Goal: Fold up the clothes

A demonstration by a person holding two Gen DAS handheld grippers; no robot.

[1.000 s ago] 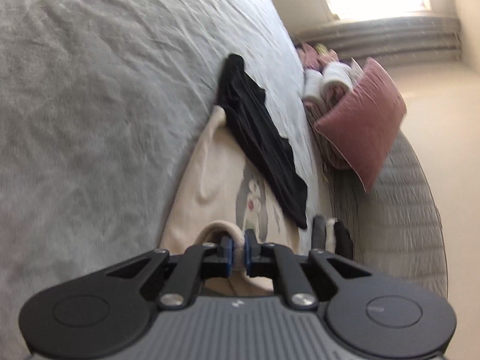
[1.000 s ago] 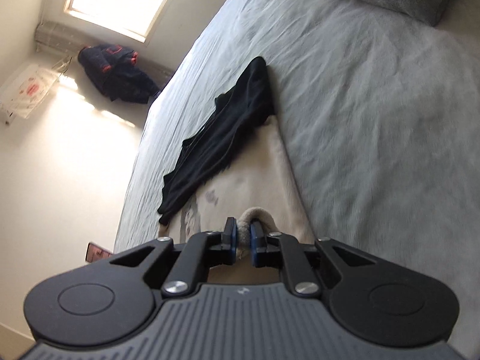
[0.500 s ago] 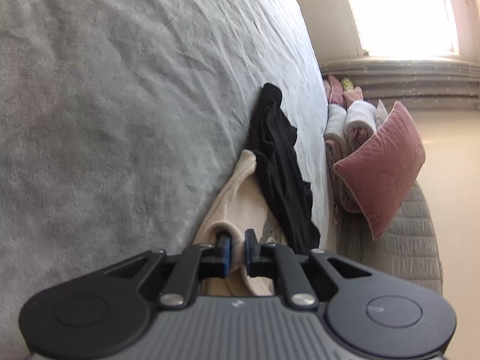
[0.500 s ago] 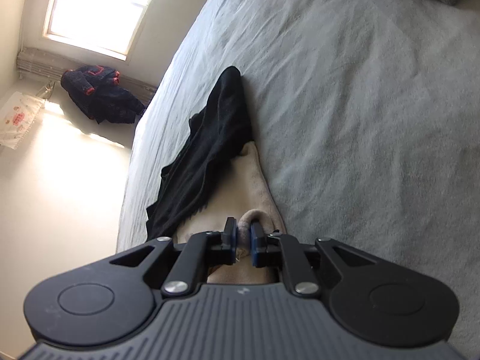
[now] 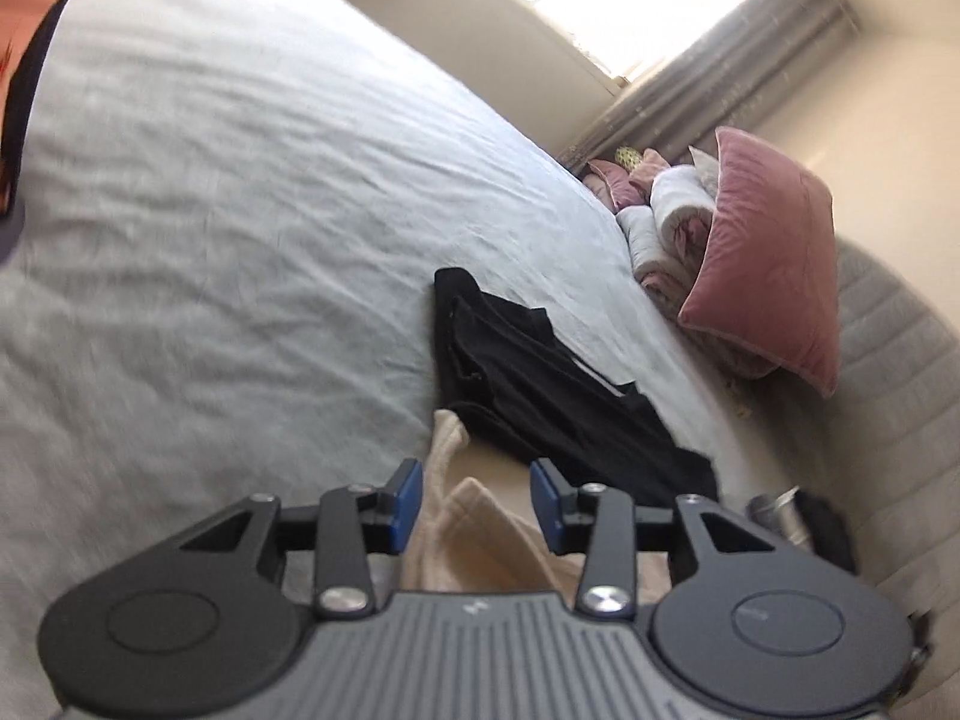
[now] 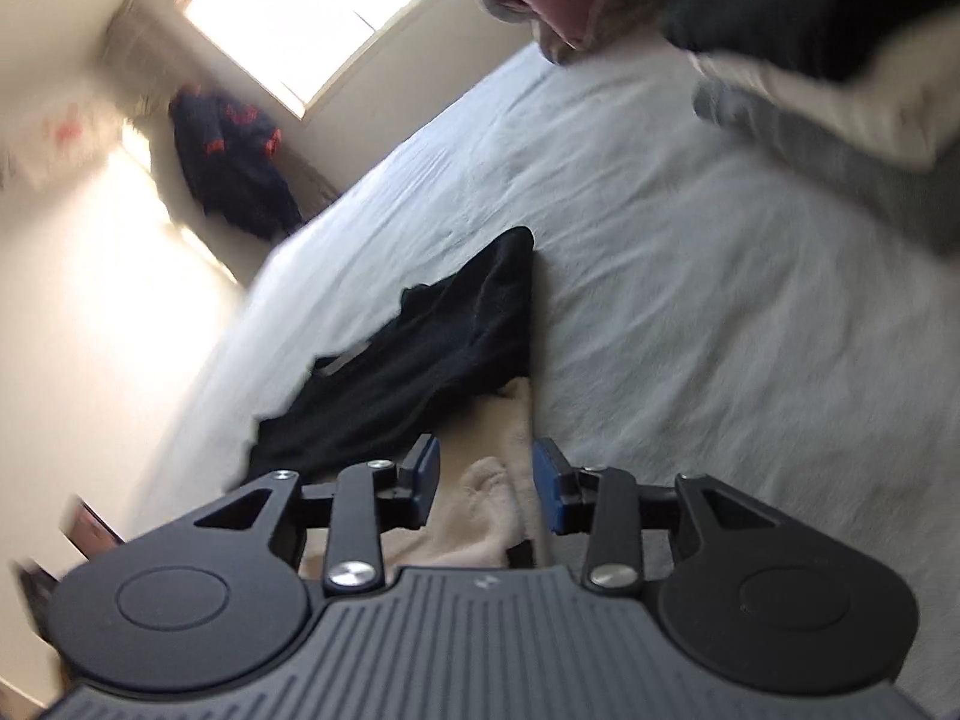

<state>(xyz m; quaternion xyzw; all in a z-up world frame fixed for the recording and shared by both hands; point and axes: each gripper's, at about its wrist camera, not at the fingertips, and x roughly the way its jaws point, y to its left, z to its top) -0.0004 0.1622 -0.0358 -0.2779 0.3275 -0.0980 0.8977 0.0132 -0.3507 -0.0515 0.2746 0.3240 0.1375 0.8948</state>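
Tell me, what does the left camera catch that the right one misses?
Only the left view shows the whole pink cushion and rolled blankets. Only the right shows a dark jacket on the floor below the window. Both show the grey bed, black garment, cream garment and an open gripper: left, right.

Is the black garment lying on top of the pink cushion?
No, the black garment lies on the grey bedspread, apart from the pink cushion.
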